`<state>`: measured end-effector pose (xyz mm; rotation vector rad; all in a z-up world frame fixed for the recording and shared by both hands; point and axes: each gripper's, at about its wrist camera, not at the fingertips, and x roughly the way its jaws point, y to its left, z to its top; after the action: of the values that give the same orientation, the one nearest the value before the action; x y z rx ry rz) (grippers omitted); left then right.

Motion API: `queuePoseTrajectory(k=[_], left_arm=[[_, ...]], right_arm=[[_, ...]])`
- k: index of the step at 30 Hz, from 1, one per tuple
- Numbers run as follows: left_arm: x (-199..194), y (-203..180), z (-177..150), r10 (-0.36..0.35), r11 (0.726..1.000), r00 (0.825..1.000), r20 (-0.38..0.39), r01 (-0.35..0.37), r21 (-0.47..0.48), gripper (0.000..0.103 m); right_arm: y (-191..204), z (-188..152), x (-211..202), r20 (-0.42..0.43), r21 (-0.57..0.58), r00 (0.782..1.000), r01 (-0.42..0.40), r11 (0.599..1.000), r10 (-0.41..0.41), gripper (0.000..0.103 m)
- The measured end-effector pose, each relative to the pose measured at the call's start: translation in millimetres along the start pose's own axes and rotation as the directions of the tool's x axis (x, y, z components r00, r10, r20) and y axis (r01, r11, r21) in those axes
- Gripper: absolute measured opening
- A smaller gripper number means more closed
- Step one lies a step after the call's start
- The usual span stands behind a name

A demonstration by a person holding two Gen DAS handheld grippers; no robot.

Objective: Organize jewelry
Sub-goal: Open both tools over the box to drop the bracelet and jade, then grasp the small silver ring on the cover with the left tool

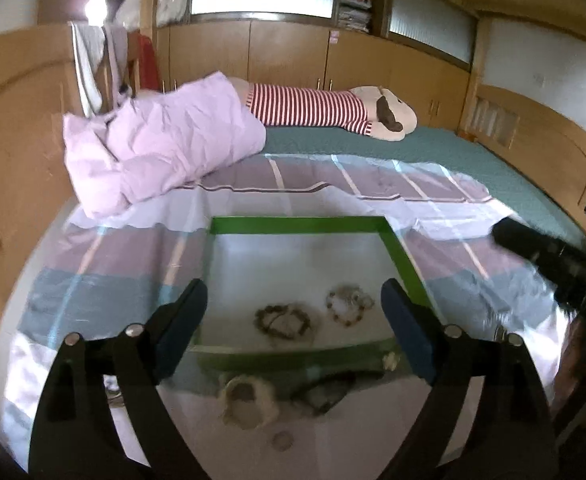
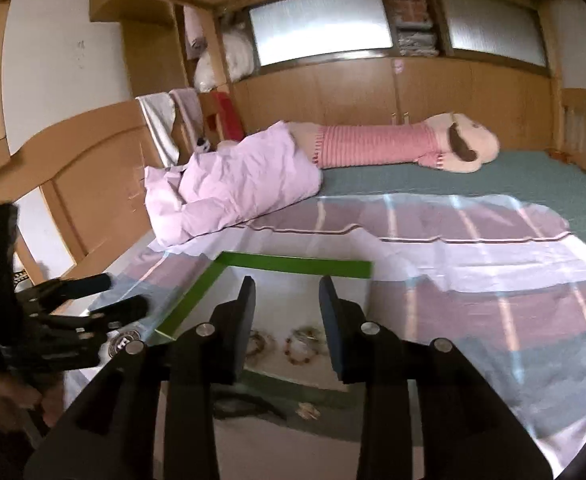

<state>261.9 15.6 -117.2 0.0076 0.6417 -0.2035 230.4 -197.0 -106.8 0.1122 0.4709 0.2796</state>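
A green-rimmed tray [image 1: 407, 260] with a pale floor lies on the striped bed sheet. Two beaded bracelets lie inside it, a dark one [image 1: 283, 320] and a lighter one [image 1: 349, 302]; both also show in the right wrist view, the dark bracelet [image 2: 259, 342] and the lighter bracelet [image 2: 303, 346]. In front of the tray lie a pale bracelet [image 1: 247, 400], a dark piece [image 1: 327, 394] and a small round item [image 1: 282, 440]. My left gripper [image 1: 293, 320] is open and empty above the tray's near edge. My right gripper [image 2: 287, 316] is open and empty over the tray [image 2: 297, 264].
A pink quilt [image 1: 161, 148] and a striped plush toy [image 1: 333, 110] lie at the back of the bed. Wooden wardrobes and a headboard surround it. A round watch-like item [image 2: 124, 342] lies left of the tray, beside the left gripper seen in the right wrist view [image 2: 105, 296].
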Motion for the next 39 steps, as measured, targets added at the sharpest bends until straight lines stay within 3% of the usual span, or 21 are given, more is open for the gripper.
queuePoseTrajectory(k=[5, 9, 11, 17, 24, 28, 30, 32, 39], left_arm=[[-16.5, 1.1, -43.4, -0.003, 1.000, 0.994, -0.106, 0.002, -0.005, 0.089], [-5.4, -4.6, -78.3, 0.009, 1.000, 0.979, -0.206, -0.005, 0.022, 0.087], [6.1, -4.1, -89.8, 0.007, 1.000, 0.967, -0.253, -0.004, 0.010, 0.075], [47.4, 4.6, -122.2, 0.022, 0.999, 0.931, -0.364, -0.037, -0.036, 0.062], [86.0, 7.2, -142.9, 0.052, 0.997, 0.906, -0.421, -0.074, -0.035, 0.050], [98.0, 3.5, -142.5, 0.091, 0.995, 0.915, -0.393, -0.096, 0.008, 0.050], [99.2, 2.9, -140.2, 0.091, 0.995, 0.912, -0.400, -0.098, 0.001, 0.048], [98.1, 0.7, -138.7, 0.092, 0.995, 0.906, -0.412, -0.096, 0.013, 0.040], [94.8, 0.1, -139.6, 0.094, 0.996, 0.896, -0.434, -0.088, 0.035, 0.034]], right_arm=[[-19.9, -21.6, -9.5, -0.084, 0.006, 0.996, 0.010, 1.000, -0.010, 0.033], [-18.9, -33.7, -5.3, -0.150, -0.010, 0.989, 0.009, 1.000, -0.010, 0.033], [-12.4, -37.3, -5.2, -0.153, -0.029, 0.988, 0.002, 1.000, -0.007, 0.033], [-1.1, -40.6, -2.5, -0.166, -0.059, 0.986, -0.026, 0.998, 0.016, 0.037], [1.9, -43.9, 4.4, -0.191, -0.062, 0.981, -0.043, 0.997, 0.030, 0.037], [2.1, -45.9, 8.0, -0.211, -0.067, 0.977, -0.052, 0.996, 0.037, 0.037], [1.9, -47.4, 10.5, -0.222, -0.070, 0.975, -0.051, 0.996, 0.034, 0.037], [1.6, -49.8, 13.3, -0.234, -0.074, 0.972, -0.053, 0.996, 0.034, 0.037], [2.1, -52.2, 21.8, -0.254, -0.078, 0.967, -0.054, 0.995, 0.033, 0.037]])
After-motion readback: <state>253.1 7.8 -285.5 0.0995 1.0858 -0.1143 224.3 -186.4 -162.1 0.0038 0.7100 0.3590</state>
